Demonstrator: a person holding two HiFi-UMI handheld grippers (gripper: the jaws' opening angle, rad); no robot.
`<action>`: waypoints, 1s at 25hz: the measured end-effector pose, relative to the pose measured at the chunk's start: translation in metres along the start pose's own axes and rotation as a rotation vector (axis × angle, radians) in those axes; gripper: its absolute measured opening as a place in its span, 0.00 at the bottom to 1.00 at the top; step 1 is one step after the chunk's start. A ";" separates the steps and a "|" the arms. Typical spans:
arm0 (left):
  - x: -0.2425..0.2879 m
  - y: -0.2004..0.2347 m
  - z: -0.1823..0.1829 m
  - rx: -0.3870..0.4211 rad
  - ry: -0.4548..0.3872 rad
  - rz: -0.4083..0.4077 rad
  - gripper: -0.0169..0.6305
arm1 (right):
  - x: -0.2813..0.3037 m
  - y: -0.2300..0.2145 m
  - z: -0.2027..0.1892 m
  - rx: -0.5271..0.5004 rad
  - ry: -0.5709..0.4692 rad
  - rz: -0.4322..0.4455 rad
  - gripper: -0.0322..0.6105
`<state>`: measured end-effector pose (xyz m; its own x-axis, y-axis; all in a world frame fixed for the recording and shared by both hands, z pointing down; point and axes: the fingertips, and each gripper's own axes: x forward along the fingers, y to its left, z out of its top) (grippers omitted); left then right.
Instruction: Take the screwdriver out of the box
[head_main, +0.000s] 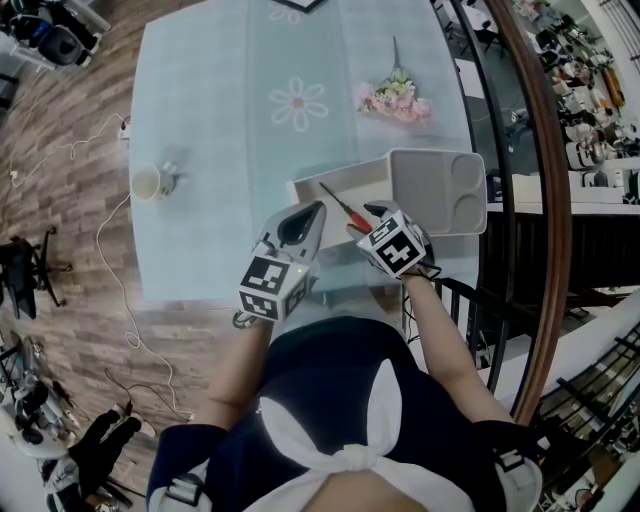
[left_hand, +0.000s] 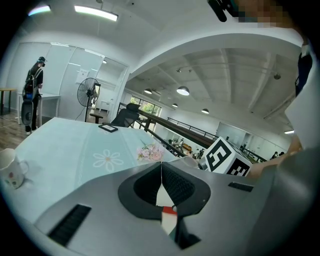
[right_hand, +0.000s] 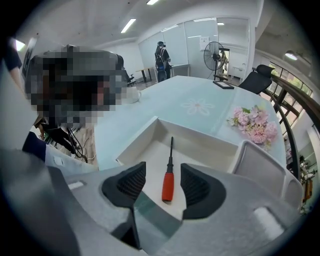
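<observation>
The left gripper (left_hand: 161, 167), jaws pressed together on nothing, hangs at the near edge of the box (right_hand: 196, 134), while the right gripper (head_main: 370, 213) — the nearer one — is spread astride the red handle of the screwdriver (right_hand: 169, 172), which lies on the box floor with its shaft pointing straight away.

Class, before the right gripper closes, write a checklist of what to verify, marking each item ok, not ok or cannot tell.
1. Box open at the top: ok.
2. Screwdriver lies on the box floor: ok.
3. Right gripper jaws apart, red handle lined up between them: ok.
4. Jaws low enough to grip the handle: cannot tell.
5. Left gripper shut and empty: ok.
</observation>
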<state>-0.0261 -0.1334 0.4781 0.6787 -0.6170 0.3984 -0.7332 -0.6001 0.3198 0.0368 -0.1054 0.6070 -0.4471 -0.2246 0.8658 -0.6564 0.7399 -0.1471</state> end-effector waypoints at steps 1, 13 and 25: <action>0.000 0.000 -0.003 0.002 0.004 -0.006 0.05 | 0.002 0.000 -0.001 0.006 0.011 0.000 0.39; 0.001 0.004 -0.012 0.007 0.030 -0.009 0.05 | 0.027 -0.008 -0.006 0.005 0.123 -0.016 0.35; 0.003 0.005 -0.013 -0.001 0.038 -0.009 0.05 | 0.042 -0.008 -0.010 -0.060 0.226 -0.037 0.35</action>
<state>-0.0280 -0.1314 0.4922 0.6832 -0.5916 0.4281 -0.7272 -0.6049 0.3245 0.0296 -0.1143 0.6497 -0.2712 -0.1095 0.9563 -0.6296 0.7717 -0.0902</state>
